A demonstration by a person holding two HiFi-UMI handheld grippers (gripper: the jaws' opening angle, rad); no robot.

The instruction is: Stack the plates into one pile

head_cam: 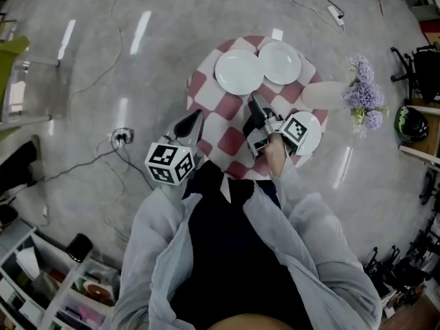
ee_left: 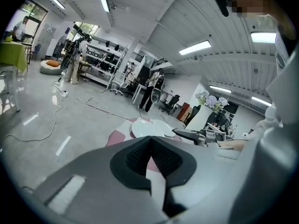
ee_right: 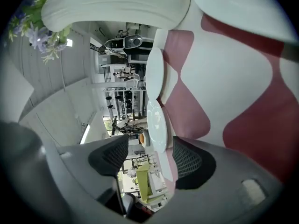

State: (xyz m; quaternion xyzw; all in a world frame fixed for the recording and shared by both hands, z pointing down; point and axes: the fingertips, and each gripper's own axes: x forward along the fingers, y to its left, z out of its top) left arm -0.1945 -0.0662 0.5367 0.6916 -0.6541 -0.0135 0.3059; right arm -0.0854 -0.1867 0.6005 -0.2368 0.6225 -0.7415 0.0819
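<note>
A round table with a red-and-white checked cloth (head_cam: 230, 139) bears three white plates. Two lie side by side at its far edge: the larger plate (head_cam: 239, 71) (ee_left: 148, 127) (ee_right: 157, 121) and the second plate (head_cam: 280, 62) (ee_right: 155, 73). The third plate (head_cam: 311, 135) (ee_right: 243, 3) lies at the right edge, partly under my right gripper's marker cube. My right gripper (head_cam: 256, 106) (ee_right: 147, 157) hovers over the table's middle, rolled on its side, open with nothing between its pads. My left gripper (head_cam: 195, 117) (ee_left: 150, 141) is at the table's left edge, shut and empty.
A white vase (head_cam: 324, 95) (ee_right: 112, 6) with purple flowers (head_cam: 363, 91) (ee_left: 210, 101) stands at the table's right rim. Cables and a floor socket (head_cam: 122, 137) lie on the grey floor to the left. Shelves (head_cam: 41, 280) are at the lower left, chairs (head_cam: 412, 74) at the right.
</note>
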